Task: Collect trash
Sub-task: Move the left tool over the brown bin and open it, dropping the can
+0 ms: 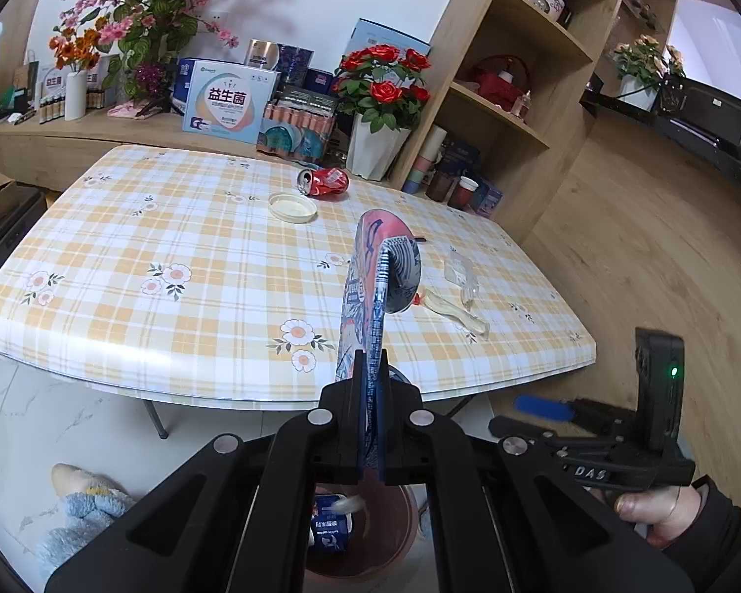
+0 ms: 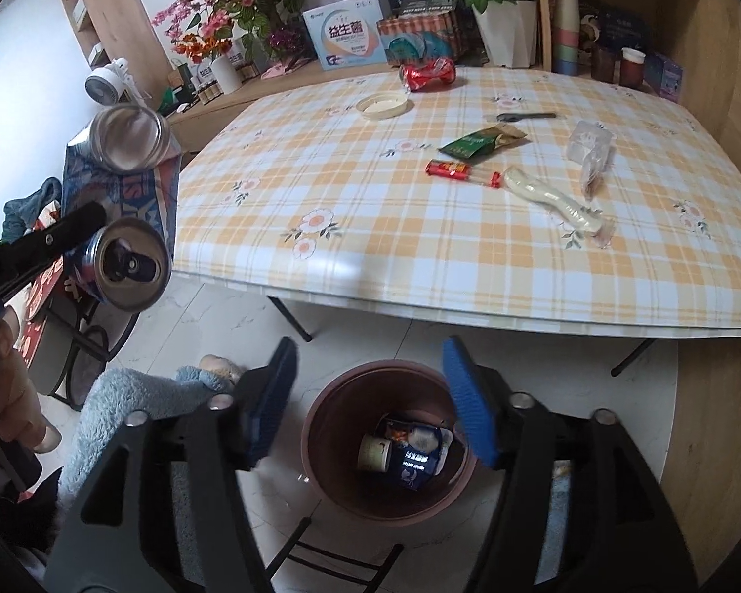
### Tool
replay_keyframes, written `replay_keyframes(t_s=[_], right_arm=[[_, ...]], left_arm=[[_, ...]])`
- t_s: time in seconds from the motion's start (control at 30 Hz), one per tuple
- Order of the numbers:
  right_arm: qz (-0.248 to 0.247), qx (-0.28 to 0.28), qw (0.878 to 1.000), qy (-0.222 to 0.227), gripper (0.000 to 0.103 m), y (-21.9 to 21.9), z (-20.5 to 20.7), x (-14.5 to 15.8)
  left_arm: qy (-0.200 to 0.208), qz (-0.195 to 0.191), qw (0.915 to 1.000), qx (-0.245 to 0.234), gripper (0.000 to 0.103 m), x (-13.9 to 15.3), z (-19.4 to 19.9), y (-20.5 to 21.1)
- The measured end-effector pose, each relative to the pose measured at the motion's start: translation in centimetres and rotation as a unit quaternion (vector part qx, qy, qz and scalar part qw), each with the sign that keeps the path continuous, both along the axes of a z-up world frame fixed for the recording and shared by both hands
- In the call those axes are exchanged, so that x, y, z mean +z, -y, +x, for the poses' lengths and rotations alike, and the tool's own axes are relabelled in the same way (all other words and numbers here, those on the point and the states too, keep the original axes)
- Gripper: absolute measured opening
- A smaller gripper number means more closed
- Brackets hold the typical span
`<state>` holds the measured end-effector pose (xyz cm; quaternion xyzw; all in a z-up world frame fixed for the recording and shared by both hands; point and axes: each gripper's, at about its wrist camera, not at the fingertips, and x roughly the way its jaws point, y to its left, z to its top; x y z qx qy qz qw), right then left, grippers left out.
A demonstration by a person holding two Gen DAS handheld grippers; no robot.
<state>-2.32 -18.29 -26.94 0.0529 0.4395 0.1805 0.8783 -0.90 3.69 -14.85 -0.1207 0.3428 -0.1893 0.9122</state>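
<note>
Left hand-held gripper (image 1: 369, 425) pinching flattened can (image 1: 370, 296), right hand-held gripper (image 2: 370, 402) spread above bin (image 2: 331, 444)

1. I am in a home, in a dining or living area.
2. Table (image 1: 173, 227) with a checked, flowered cloth stands on a pale marble-look floor (image 2: 212, 311); wood flooring (image 1: 642, 247) lies beyond it.
3. Wooden shelves (image 1: 518, 49) along the wall carry jars, stacked cups and a red basket.
4. Low ledge behind the table holds flower arrangements (image 1: 138, 15), potted red roses (image 1: 385, 79) and boxed supplements (image 1: 227, 99).
5. A small desk fan (image 2: 106, 81) sits off to one side.
6. A brown trash bin (image 2: 350, 464) stands on the floor by my fluffy blue slippers (image 2: 123, 395).
</note>
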Motion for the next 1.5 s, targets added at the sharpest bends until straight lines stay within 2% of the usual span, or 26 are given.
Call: replay_keyframes(t_s=[0.03, 0.2, 0.33, 0.57, 0.97, 1.3, 1.37, 1.43, 1.5], right_arm=[[-0.001, -0.005, 1.000, 0.008, 0.082, 0.3, 0.0, 0.4], [-0.016, -0.039, 0.998, 0.046, 0.096, 1.6, 0.3, 2.9], [-0.034, -0.068, 0.992, 0.099, 0.097, 2.8, 0.3, 5.8], [-0.041, -0.099, 0.984, 0.141, 0.097, 4.5, 0.6, 8.7], [-0.046, -0.125, 0.980, 0.145, 0.097, 6.2, 0.2, 8.9], [-0.043, -0.133, 0.981, 0.138, 0.097, 6.7, 0.0, 8.2], [-0.042, -0.135, 0.981, 0.136, 0.097, 6.9, 0.0, 8.1], [-0.042, -0.137, 0.981, 0.134, 0.097, 7.0, 0.0, 8.0], [-0.042, -0.138, 0.981, 0.133, 0.097, 7.2, -0.1, 7.9]], left_arm=[[0.000, 0.000, 1.0000, -0.002, 0.003, 0.0, 0.0, 0.1], [0.003, 0.005, 0.9999, -0.013, 0.003, 0.3, -0.1, 0.8], [0.001, 0.006, 0.9997, -0.024, 0.003, 0.4, -0.1, 1.4], [-0.001, 0.010, 0.9989, -0.045, 0.003, 0.3, -0.2, 2.6], [-0.012, 0.017, 0.9961, -0.085, 0.003, -0.5, -0.5, 4.7], [-0.039, 0.014, 0.9909, -0.128, 0.004, -2.0, -0.1, 6.9], [-0.044, 0.010, 0.9894, -0.138, 0.015, -2.3, 0.0, 7.4], [-0.036, 0.009, 0.9913, -0.126, 0.058, -2.3, 0.1, 7.2], [-0.024, 0.002, 0.9947, -0.100, 0.070, -2.0, 0.3, 6.3]])
